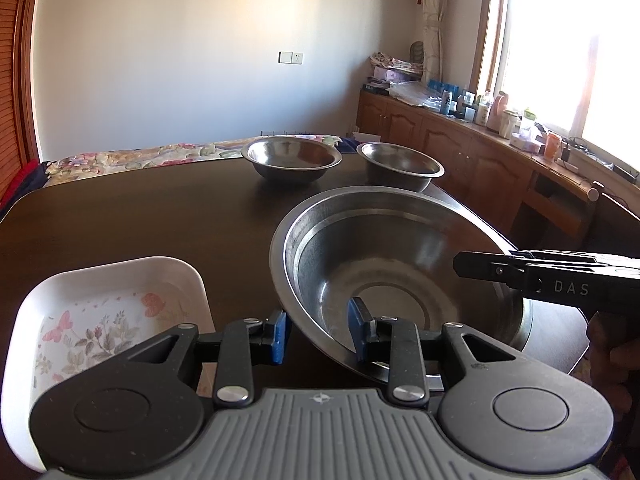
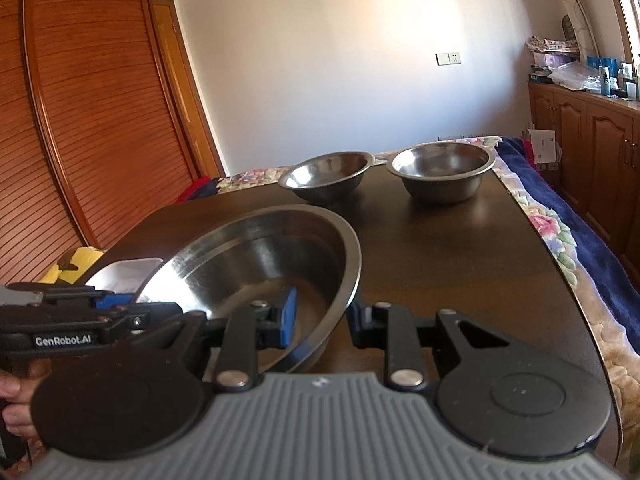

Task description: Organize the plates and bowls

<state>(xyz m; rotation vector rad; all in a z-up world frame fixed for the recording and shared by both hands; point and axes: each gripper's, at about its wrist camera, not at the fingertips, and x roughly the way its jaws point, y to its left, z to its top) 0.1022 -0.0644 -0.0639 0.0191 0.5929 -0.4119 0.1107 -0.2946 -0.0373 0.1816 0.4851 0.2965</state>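
At the left of the counter [image 1: 140, 216] sits a white flowered dish [image 1: 108, 320], untouched. Beside it the left claw [image 1: 318, 334] pinches the near rim of the big steel basin [image 1: 400, 264], whose far side the right claw [image 2: 322, 320] also clasps, so the basin hangs tilted between both, just over the counter. Further back, two small steel bowls [image 1: 292, 158] stand apart, not yet stacked, so most sorting seems left.

Sunlit window [image 1: 568, 60], louvred wardrobe [image 2: 80, 120]
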